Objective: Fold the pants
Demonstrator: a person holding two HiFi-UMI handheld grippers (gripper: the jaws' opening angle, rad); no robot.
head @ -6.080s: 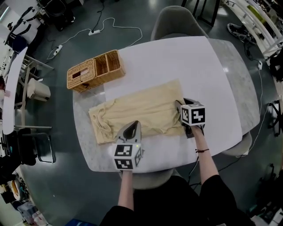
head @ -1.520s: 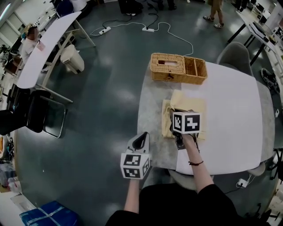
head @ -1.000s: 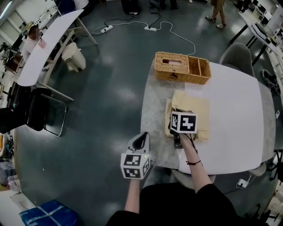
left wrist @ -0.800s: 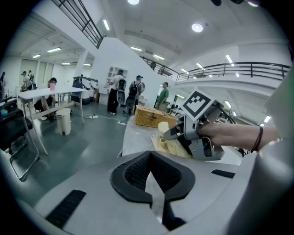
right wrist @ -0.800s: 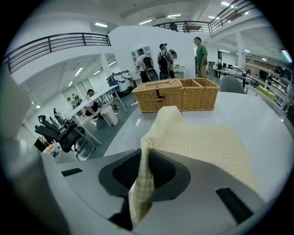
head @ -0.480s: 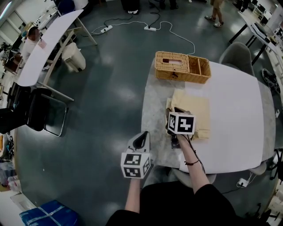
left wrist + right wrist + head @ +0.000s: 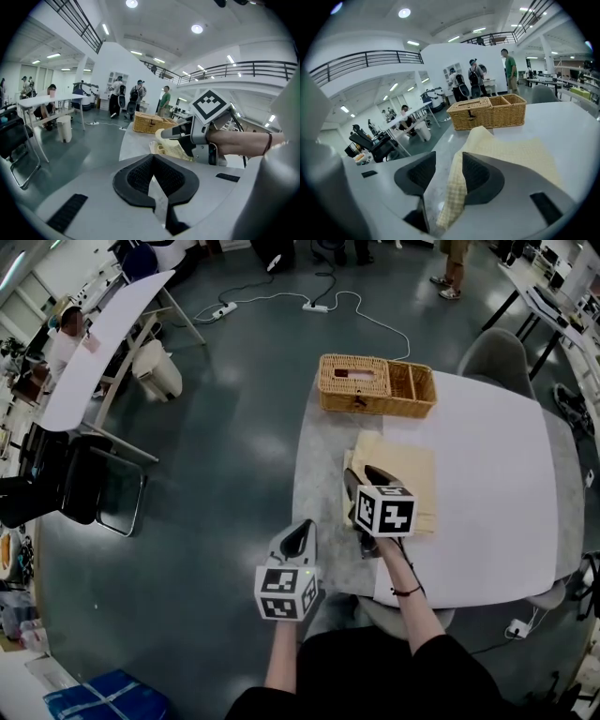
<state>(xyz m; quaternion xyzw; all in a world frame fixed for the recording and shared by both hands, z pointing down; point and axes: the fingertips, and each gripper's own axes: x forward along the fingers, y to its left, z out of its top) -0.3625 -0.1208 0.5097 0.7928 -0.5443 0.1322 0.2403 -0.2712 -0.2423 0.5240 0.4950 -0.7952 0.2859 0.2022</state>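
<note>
The beige pants (image 7: 410, 463) lie folded into a small rectangle on the table (image 7: 487, 456), near its left edge. My right gripper (image 7: 364, 477) hovers over the near left corner of the fold. Its jaws have just been opening and stand apart. In the right gripper view the cloth's edge (image 7: 457, 187) runs up between them, and the right gripper (image 7: 449, 161) does not pinch it. My left gripper (image 7: 298, 532) hangs off the table's left side over the floor. Its jaws meet at the tips with nothing in them, as the left gripper view shows of the left gripper (image 7: 153, 157).
A wicker basket (image 7: 377, 385) stands at the table's far edge just beyond the pants. A grey chair (image 7: 494, 352) sits at the far right corner. On the floor to the left are a white desk (image 7: 103, 329), a bin (image 7: 155, 371) and a black chair (image 7: 75, 488).
The right gripper's jaws have parted from the cloth's corner and the gripper has risen a little. The pants stay folded on the table. The left gripper has not moved.
</note>
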